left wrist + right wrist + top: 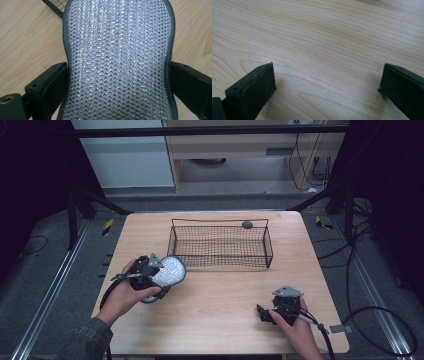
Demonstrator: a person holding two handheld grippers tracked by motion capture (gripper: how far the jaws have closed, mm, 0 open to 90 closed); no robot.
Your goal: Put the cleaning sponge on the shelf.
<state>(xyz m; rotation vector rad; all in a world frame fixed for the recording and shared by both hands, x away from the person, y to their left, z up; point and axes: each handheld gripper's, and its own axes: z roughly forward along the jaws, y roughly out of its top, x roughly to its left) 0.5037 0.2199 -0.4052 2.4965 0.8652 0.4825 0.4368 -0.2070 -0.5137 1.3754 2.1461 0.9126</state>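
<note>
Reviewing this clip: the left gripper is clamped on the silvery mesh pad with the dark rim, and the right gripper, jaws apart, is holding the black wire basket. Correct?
Not quite. The right gripper holds nothing: the right gripper view shows its jaws apart over the bare wooden table. The black wire basket sits apart. The left gripper does clamp the silvery mesh pad with the dark rim.

The table (pixel 215 295) is pale wood-grain, smooth with a soft sheen. The basket (pixel 221 245) on it is thin black wire mesh — matt. The pad (pixel 117 60) between the left gripper's (pixel 150 275) jaws is silvery open-weave mesh that glints, edged in dull grey stitched cloth. The right gripper's (pixel 327 87) jaws look like matt black plastic — slightly rough at the edges.
</note>
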